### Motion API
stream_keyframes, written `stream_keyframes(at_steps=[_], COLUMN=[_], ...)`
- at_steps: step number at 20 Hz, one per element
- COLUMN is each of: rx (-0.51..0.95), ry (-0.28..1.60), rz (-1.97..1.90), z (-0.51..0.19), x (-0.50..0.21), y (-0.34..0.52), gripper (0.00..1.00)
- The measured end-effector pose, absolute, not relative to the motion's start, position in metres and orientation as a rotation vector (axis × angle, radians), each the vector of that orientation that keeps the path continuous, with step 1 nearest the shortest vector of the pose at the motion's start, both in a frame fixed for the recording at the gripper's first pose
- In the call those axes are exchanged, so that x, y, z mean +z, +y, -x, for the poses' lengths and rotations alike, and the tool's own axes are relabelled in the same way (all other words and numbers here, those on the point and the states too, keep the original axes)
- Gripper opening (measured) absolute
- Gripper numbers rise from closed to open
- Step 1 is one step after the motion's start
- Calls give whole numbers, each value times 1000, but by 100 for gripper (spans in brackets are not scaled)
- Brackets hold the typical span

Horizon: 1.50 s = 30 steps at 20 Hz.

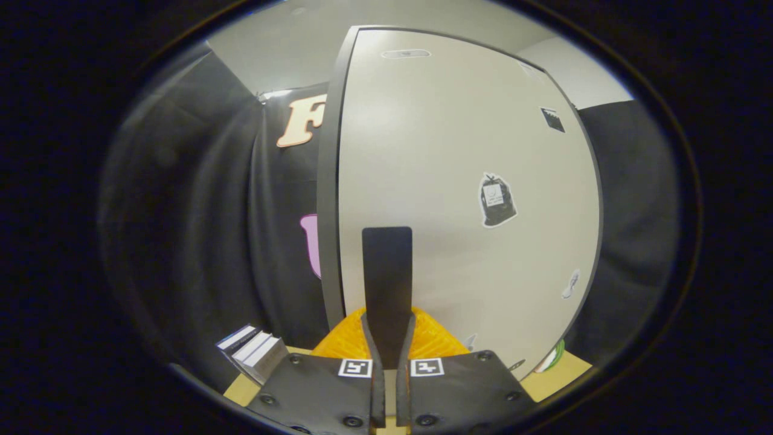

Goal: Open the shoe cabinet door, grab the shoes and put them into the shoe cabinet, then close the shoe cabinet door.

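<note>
The shoe cabinet door (465, 151) is a tall cream panel with a dark edge (329, 211) on its left side, standing right in front of me. A flat black handle (387, 278) sticks out from the door's lower part. My gripper (388, 347) is shut on the handle's near end, and both fingers (347, 341) press on its sides. A few small stickers (497, 200) are on the door face. I cannot tell whether the door stands ajar or fully closed.
A small stack of striped booklets or boxes (252, 351) lies left of the fingers on a wooden surface (558, 376). Black cloth walls hang to the left and right of the cabinet. A small green and white thing (552, 360) sits at the door's lower right corner.
</note>
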<state>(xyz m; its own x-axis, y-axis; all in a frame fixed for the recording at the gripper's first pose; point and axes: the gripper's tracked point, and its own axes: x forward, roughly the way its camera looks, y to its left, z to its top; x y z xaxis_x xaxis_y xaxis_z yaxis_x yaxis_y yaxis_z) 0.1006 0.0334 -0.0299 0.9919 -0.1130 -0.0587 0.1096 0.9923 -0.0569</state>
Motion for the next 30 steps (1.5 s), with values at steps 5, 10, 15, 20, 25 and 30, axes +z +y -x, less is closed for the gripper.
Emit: stream_keyframes(at_steps=[5,10,15,20,25,30], rx=[-71,12,152,289,337,319], ry=[65,75,92,106,122,126], rz=[38,30,15,24,18,26], z=[-89,-53,-7,25,54,77], x=[-30,-28,-25,-19,-11,-5], y=[33,27,14,-8,-36,-75], gripper=[9,9,9,9,9,9])
